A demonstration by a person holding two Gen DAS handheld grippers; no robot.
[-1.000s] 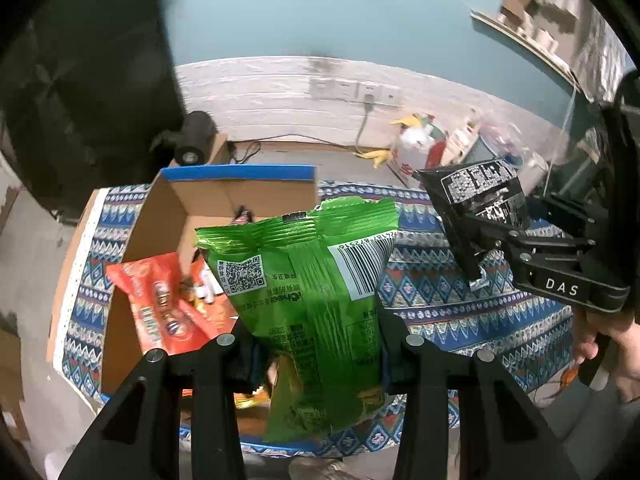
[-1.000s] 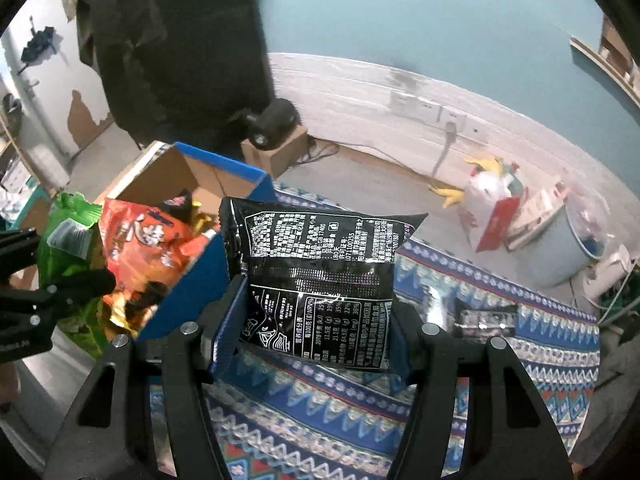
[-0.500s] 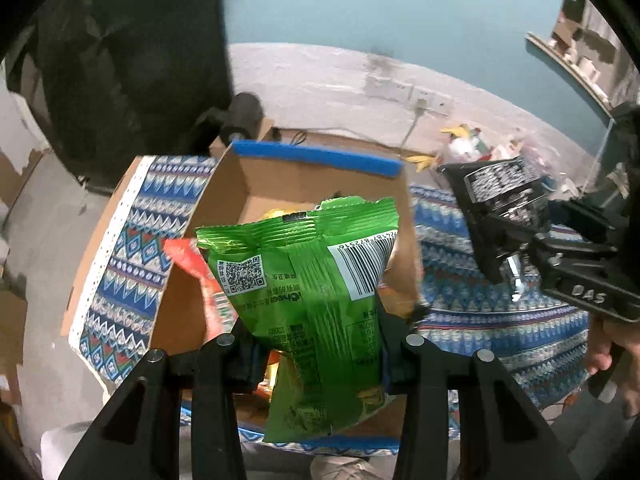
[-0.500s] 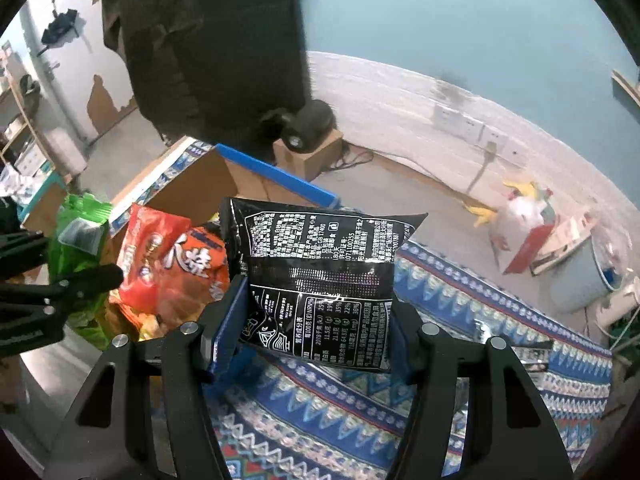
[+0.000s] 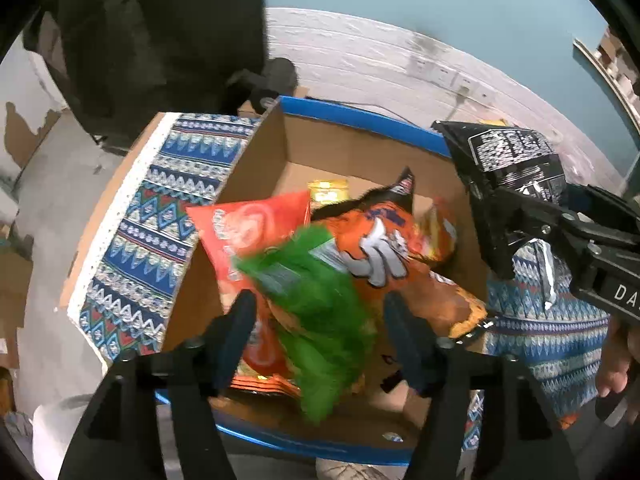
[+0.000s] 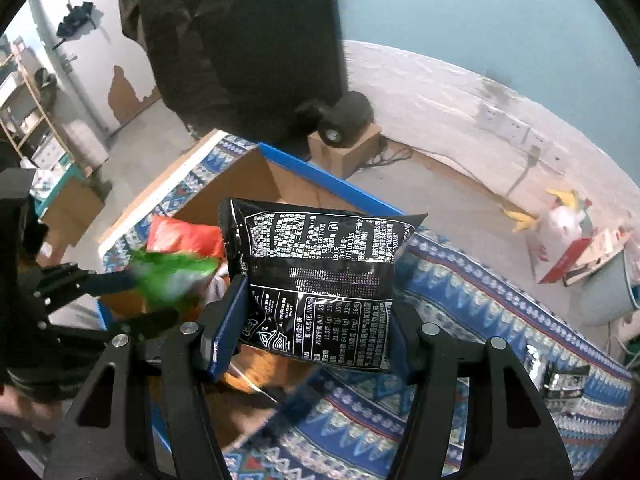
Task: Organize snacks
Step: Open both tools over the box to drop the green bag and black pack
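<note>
Left wrist view:
Left gripper [image 5: 320, 312]: fingers spread apart, wider than the green snack bag [image 5: 320, 300] between them; the bag is smeared with motion blur and looks to be loose of the pads, though I cannot tell contact for sure.
Green bag position: over the cardboard box [image 5: 264, 152], above the red snack bag [image 5: 248, 224] and the orange snack bag [image 5: 384, 248] that lie inside.
Box: blue-edged, sitting on the patterned cloth [image 5: 160, 200] of the worktop; a yellow packet [image 5: 328, 190] shows further in.
Right gripper seen from here: at the right edge, beside the box's right wall, carrying the black snack bag [image 5: 508, 160].

Right wrist view:
Right gripper [image 6: 316, 328]: fingers closed on the lower sides of the black snack bag, which stands upright, printed back towards the camera.
Position: near the box's near corner, not yet clearly above its opening.
Green bag here: a blurred streak by the left gripper, over the box.
Other item: a small silvery packet [image 6: 560, 372] lies on the cloth, well apart to the right.

Doing the step well, as I judge it:
Left: keep the fingers wide and lift straight up so nothing snags the green bag.
Right: carry the black bag over the free space at the box's far side before letting go, low enough that it lands flat and does not slide over the wall.
</note>
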